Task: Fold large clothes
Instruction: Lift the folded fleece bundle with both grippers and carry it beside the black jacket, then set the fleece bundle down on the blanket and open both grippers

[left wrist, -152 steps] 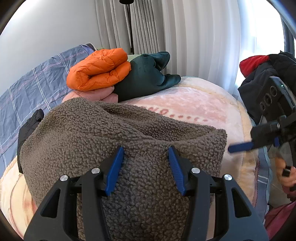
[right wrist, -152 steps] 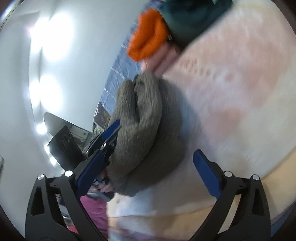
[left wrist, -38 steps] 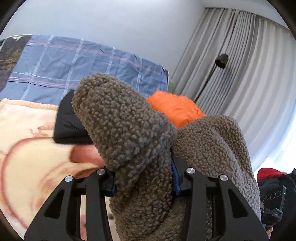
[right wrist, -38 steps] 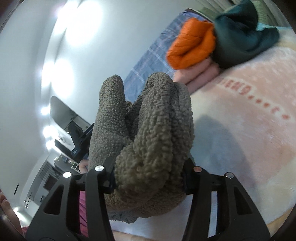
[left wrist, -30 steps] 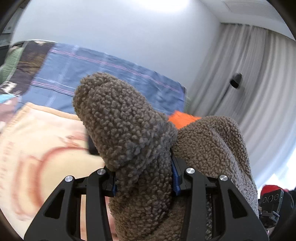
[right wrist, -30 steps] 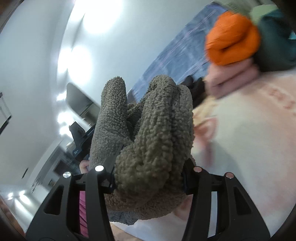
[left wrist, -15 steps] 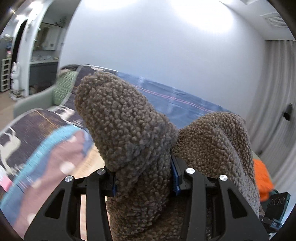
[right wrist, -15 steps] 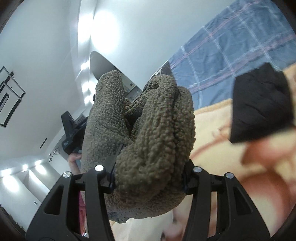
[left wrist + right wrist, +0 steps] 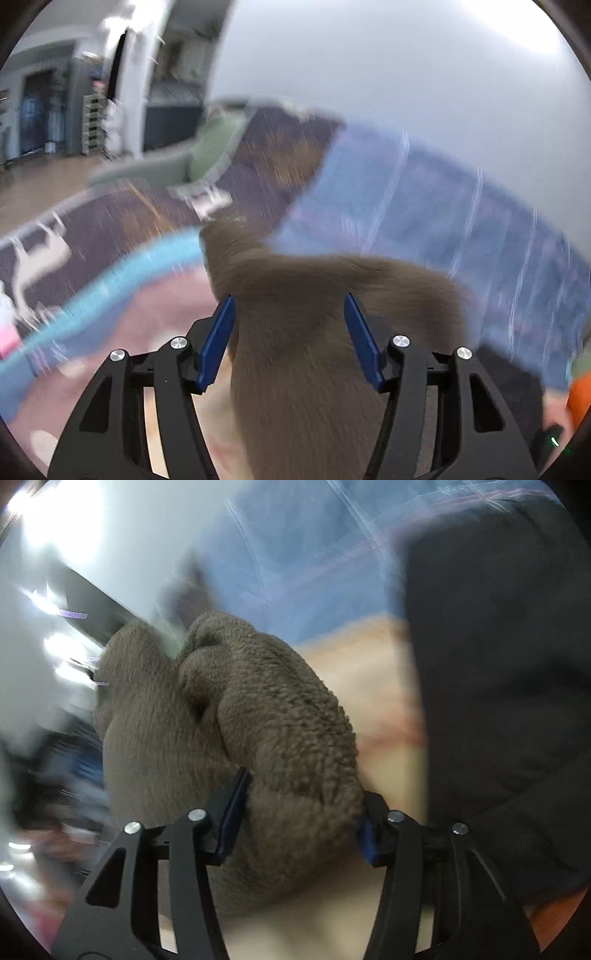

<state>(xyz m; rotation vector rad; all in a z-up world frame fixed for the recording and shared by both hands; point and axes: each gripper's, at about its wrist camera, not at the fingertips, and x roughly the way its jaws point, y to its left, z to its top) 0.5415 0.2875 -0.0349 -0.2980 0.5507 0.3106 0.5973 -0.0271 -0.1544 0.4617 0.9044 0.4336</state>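
The folded brown fleece garment (image 9: 314, 332) lies on the bed between the blue pads of my left gripper (image 9: 290, 339). The jaws stand apart and no longer pinch it. In the right wrist view the same brown fleece (image 9: 258, 738) bulges between the pads of my right gripper (image 9: 299, 812), which still presses on it. Both views are motion-blurred.
A folded black garment (image 9: 498, 683) lies close on the right of the fleece. A blue plaid sheet (image 9: 443, 229) covers the bed's far side, with a dark patterned blanket (image 9: 110, 236) and a light-blue-edged one to the left. An orange jacket (image 9: 578, 398) shows at the far right edge.
Both grippers swung left across the bed carrying the fleece and lowered it beside the black garment. My left gripper has opened off the fleece; the right jaws have spread somewhat.
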